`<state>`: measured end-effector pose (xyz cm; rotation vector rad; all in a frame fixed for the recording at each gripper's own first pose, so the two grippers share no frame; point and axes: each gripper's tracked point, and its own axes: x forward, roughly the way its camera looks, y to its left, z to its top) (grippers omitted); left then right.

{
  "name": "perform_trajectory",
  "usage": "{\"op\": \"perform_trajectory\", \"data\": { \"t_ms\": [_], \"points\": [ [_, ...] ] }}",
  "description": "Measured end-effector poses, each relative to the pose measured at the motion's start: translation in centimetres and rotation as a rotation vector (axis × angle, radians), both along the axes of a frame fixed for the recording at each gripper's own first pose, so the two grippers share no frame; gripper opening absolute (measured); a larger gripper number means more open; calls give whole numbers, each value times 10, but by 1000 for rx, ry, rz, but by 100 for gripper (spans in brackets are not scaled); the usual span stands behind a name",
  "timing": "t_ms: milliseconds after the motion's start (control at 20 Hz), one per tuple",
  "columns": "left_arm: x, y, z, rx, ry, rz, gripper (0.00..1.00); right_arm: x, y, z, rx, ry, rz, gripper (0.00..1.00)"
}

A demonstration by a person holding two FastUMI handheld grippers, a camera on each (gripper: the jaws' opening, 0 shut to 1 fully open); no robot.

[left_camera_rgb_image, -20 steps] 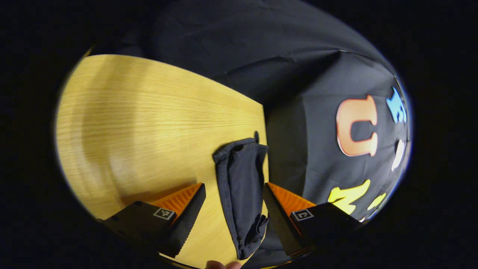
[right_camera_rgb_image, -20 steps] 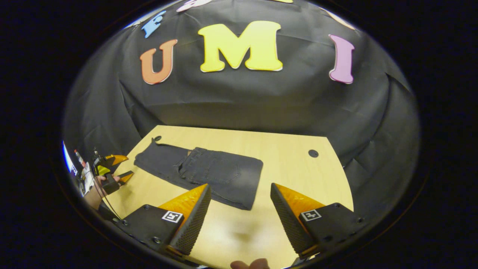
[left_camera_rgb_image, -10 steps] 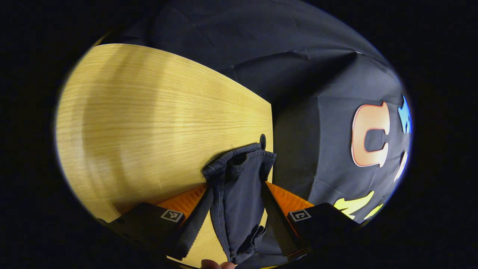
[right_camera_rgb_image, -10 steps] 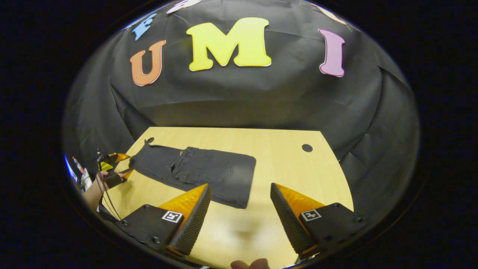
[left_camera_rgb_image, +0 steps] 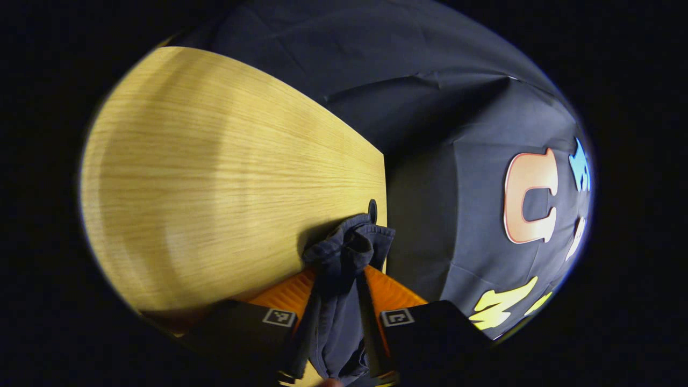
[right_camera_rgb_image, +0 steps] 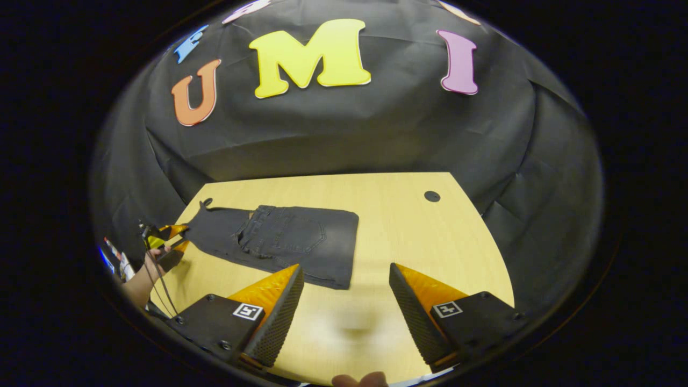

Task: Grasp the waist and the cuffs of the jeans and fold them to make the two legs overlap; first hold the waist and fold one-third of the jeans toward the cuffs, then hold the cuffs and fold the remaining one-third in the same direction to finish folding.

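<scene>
Between left tool fingers: jeans cuffs.

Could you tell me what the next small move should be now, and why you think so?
Probably lift the left gripper and carry the cuffs over toward the folded waist part. Its fingers press on the bunched cuff fabric, and in the right gripper view the jeans lie with the waist third already folded over. The right gripper hangs open above the table.

The left gripper view sits low and close at the table's corner, facing outward; the right gripper view looks across from above (farther back), sharing the jeans.
</scene>
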<state>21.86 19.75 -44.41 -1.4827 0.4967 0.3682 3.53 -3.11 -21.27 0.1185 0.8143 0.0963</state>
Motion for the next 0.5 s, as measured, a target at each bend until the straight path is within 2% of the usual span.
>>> {"op": "perform_trajectory", "data": {
  "t_ms": [50, 100, 250, 300, 350, 500],
  "points": [
    [0, 4, 0, 4, 11, -4, 37, -3, 0, -1, -6, -1, 2, 98],
    [-5, -3, -1, 10, 9, -13, 20, -8, -1, 1, -9, -4, 2, 94],
    [-2, -3, 12, 18, -25, -7, 10, -22, -6, 6, -7, -18, -8, 94],
    [-2, -5, 22, 32, -43, -7, 8, -25, -9, 8, -4, -26, -14, 98],
    [-1, -8, 34, 55, -66, -13, 8, -29, -12, 11, 1, -34, -20, 94],
    [5, -24, 76, 190, -125, -74, 6, -40, -23, 22, 13, -67, -39, 94]
  ]
}}
